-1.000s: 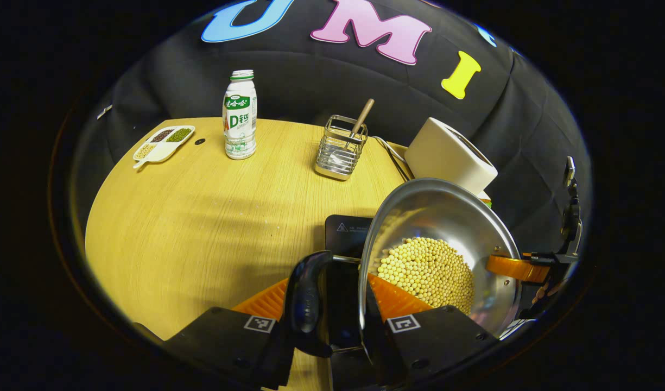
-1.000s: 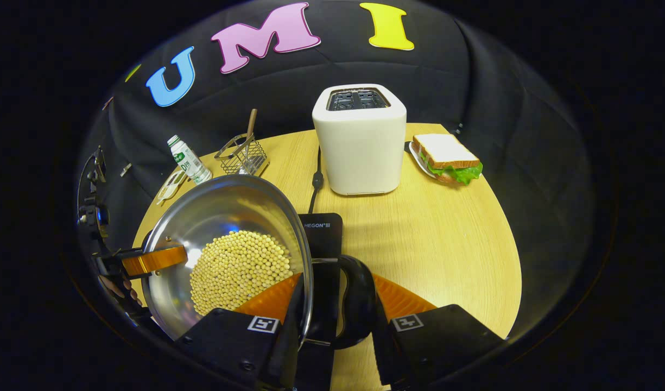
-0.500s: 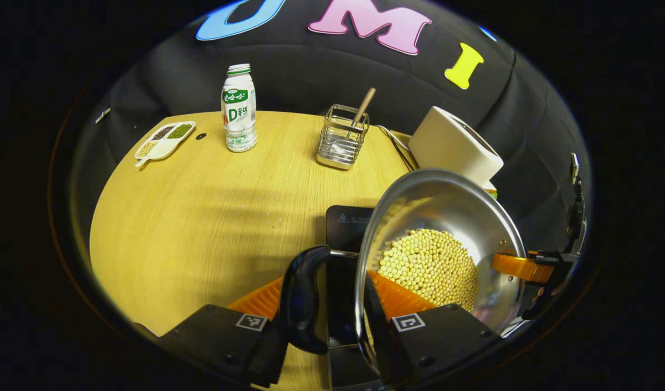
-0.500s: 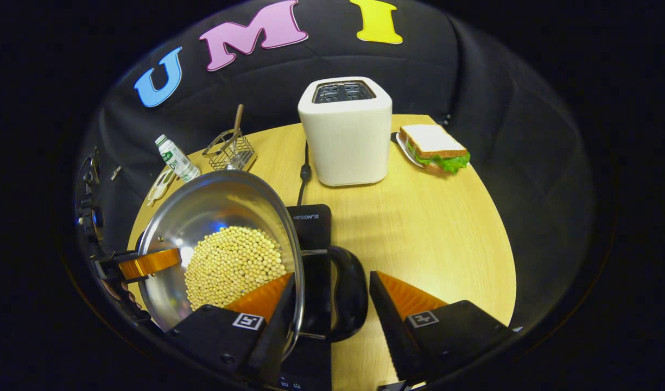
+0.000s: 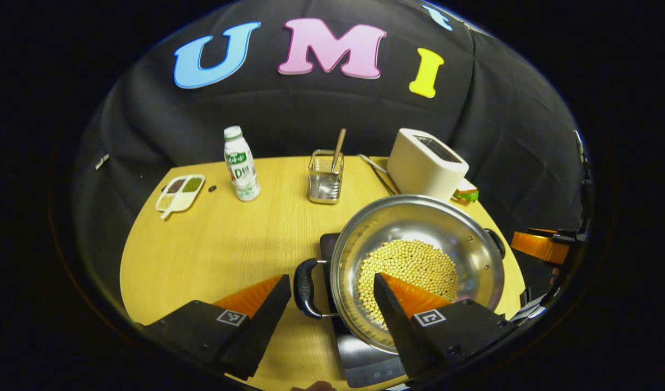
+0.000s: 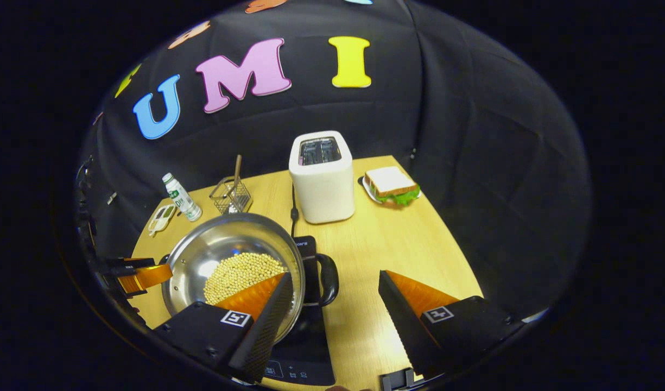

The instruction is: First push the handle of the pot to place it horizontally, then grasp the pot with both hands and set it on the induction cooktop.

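Left gripper [image 5: 327, 301]: jaws spread, gripping nothing, either side of the pot's near loop handle [image 5: 304, 280]. Right gripper [image 6: 332, 296]: jaws spread wide, also empty, just short of the opposite handle [image 6: 328, 278].

Pot [image 5: 416, 260], steel, sits on the induction cooktop [image 5: 359, 355] near the front edge of the tabletop [image 5: 223, 250]; pale round beans [image 5: 408, 266] cover its bottom.

Toward the back edge: wire basket [image 5: 325, 176] holding a wooden-handled utensil; milk bottle [image 5: 241, 163]; divided dish [image 5: 180, 191] with three kinds of grain near the back left corner; toaster [image 6: 321, 176].

Right gripper view gives the whole sandwich [image 6: 391, 184] on its plate beside the toaster; in the left gripper view the toaster hides most of it.
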